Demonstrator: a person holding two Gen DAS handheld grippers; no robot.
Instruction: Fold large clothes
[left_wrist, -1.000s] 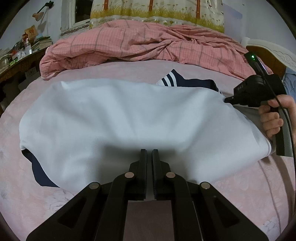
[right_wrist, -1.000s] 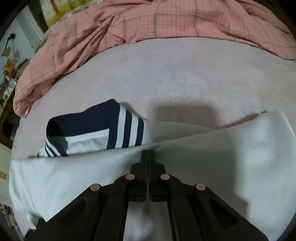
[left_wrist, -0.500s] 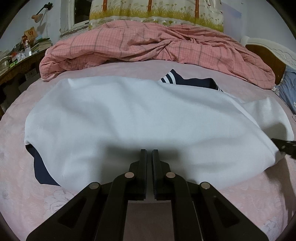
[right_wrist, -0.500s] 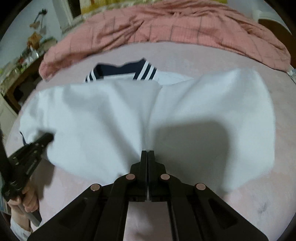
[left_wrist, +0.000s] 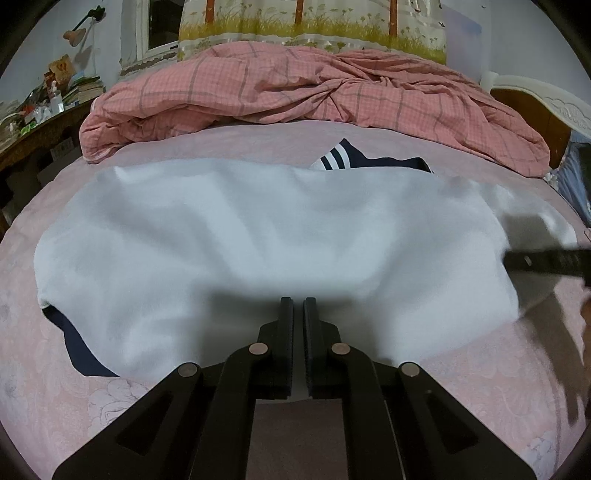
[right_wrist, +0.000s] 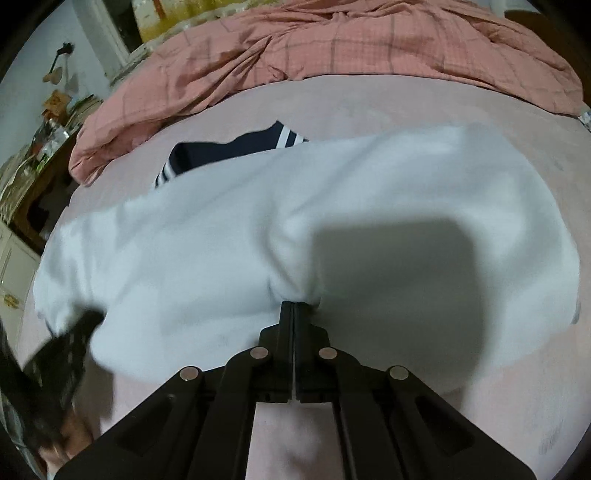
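Note:
A large white garment (left_wrist: 258, 236) with a navy, white-striped collar (left_wrist: 343, 157) lies folded over on the pink bed sheet (left_wrist: 74, 387). My left gripper (left_wrist: 298, 306) hovers at its near edge, fingers almost together with a narrow gap, nothing seen between them. My right gripper (right_wrist: 293, 308) is shut on a pinched fold of the white garment (right_wrist: 369, 206) at its near edge. The collar (right_wrist: 229, 147) shows beyond the fabric. The right gripper's tip (left_wrist: 546, 260) shows at the garment's right side in the left wrist view. The left gripper, blurred, shows at lower left in the right wrist view (right_wrist: 70, 343).
A crumpled pink plaid quilt (left_wrist: 295, 88) is heaped along the far side of the bed. A cluttered wooden desk (left_wrist: 33, 125) stands at the left. A white headboard (left_wrist: 546, 99) is at the right. A navy part of the garment (left_wrist: 81, 350) sticks out at the lower left.
The right gripper has pulled the garment's edge from the far side over toward the near side, folding it. The left gripper has stayed nearly still at the near edge.

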